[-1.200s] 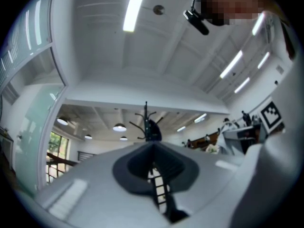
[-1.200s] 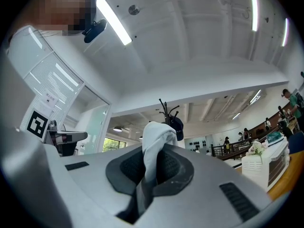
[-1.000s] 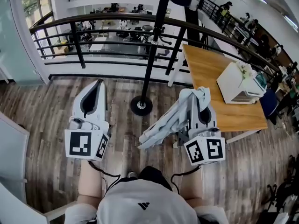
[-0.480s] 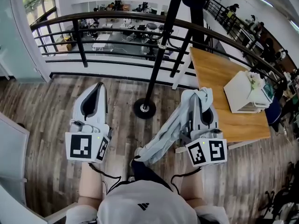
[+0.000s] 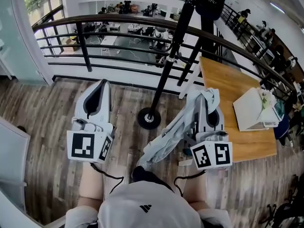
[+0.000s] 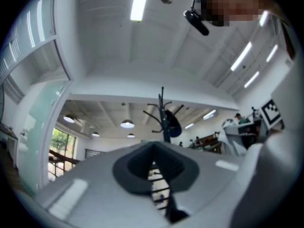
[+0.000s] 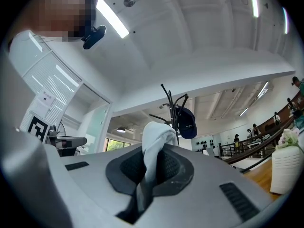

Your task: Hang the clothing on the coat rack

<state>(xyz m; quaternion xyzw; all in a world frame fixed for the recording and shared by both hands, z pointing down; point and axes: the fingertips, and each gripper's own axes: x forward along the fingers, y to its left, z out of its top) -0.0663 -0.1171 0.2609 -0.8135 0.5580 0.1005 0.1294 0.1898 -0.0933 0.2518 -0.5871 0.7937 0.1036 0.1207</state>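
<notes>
Wooden floor boards run up to a black railing (image 5: pixel 118 17) at the far side, and the coat rack (image 5: pixel 163 75) stands just before it on a round base. To the right is a wooden bench (image 5: pixel 228 99) with a white box (image 5: pixel 251 110) on it. From the head view the left gripper (image 5: pixel 98 87) is at the left, with nothing hanging from it. The right gripper (image 5: pixel 207 98) is at the right and carries the clothing (image 5: pixel 171 132), a pale grey-blue piece that falls from its tip toward the near left.

The left gripper view shows its jaws closed together and empty, with only a thin slit between them lower down; the top of the rack is ahead.

The right gripper view shows the jaws pressed on a fold of the cloth, which bulges out above them. Behind it are the hooks, one already taken by a dark cap (image 7: pixel 186 122).

I judge that bringing the cloth to the rack is the step in hand. To do it well, lift the held fold above a free hook, lay it over, and loosen the grip only when the fabric sits; the empty gripper could gather the hanging part
</notes>
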